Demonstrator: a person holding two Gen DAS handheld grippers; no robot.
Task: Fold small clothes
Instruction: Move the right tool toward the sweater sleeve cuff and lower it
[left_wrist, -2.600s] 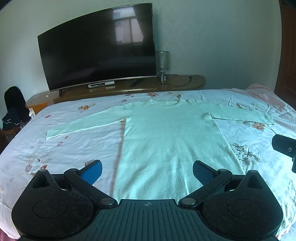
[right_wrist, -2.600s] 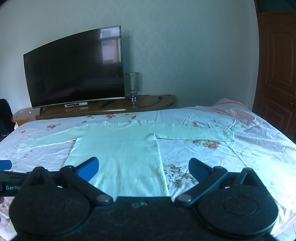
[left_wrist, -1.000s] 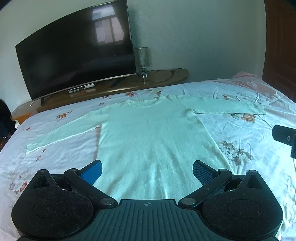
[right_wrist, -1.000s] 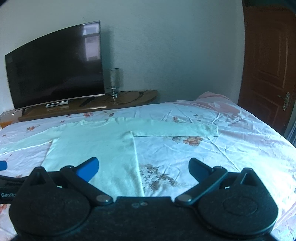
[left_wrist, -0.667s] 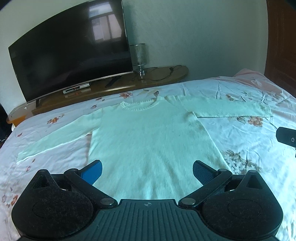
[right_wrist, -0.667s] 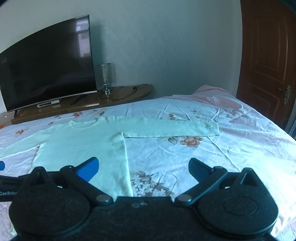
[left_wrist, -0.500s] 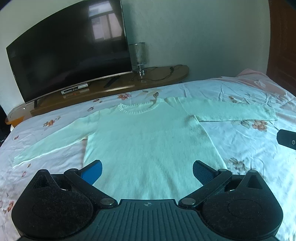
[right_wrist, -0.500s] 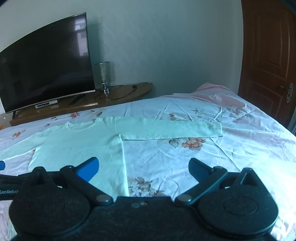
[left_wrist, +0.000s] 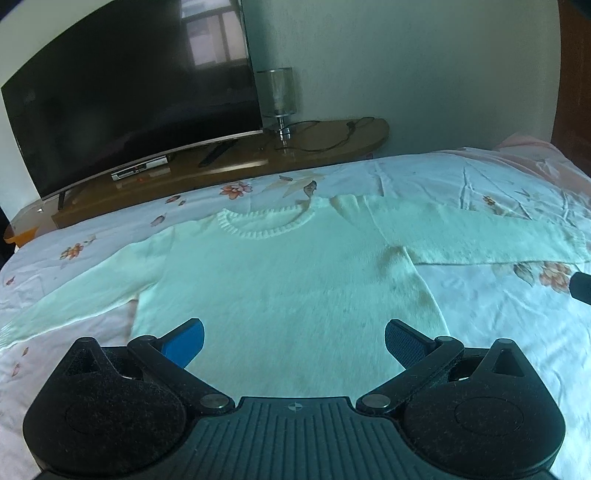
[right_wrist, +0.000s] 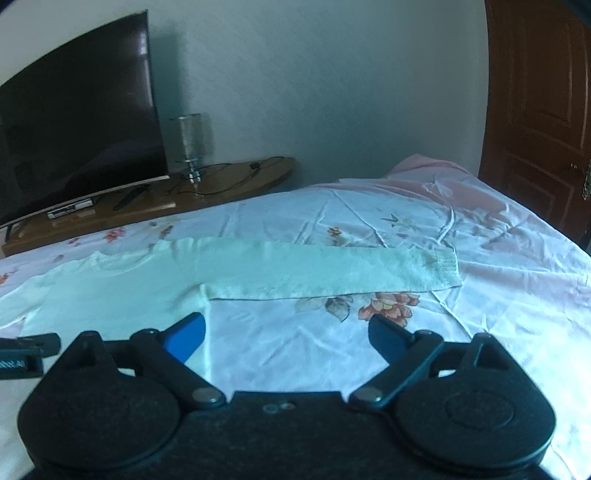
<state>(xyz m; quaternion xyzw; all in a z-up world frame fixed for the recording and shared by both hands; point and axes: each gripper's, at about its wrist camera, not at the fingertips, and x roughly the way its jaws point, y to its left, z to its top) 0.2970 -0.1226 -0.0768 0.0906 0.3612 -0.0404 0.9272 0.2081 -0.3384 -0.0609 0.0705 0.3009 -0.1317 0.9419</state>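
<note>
A small pale mint sweater (left_wrist: 280, 280) lies flat on the bed, collar far, both sleeves spread out. My left gripper (left_wrist: 293, 338) is open and empty, hovering above the sweater's body. My right gripper (right_wrist: 286, 332) is open and empty, above the sheet just near of the sweater's right sleeve (right_wrist: 325, 269), whose cuff (right_wrist: 443, 264) points right. The sweater's body (right_wrist: 103, 291) is at the left in the right wrist view. The right gripper's tip (left_wrist: 581, 284) shows at the right edge of the left wrist view.
The bed has a white floral sheet (right_wrist: 480, 314). Beyond its far edge stands a wooden TV bench (left_wrist: 258, 155) with a large dark TV (left_wrist: 129, 103) and a glass lamp (left_wrist: 279, 96). A brown door (right_wrist: 539, 110) is at the right.
Both grippers have moved forward and to the right over the bed; the sweater looks nearer, and the right gripper now faces the right sleeve. Both stay open.
</note>
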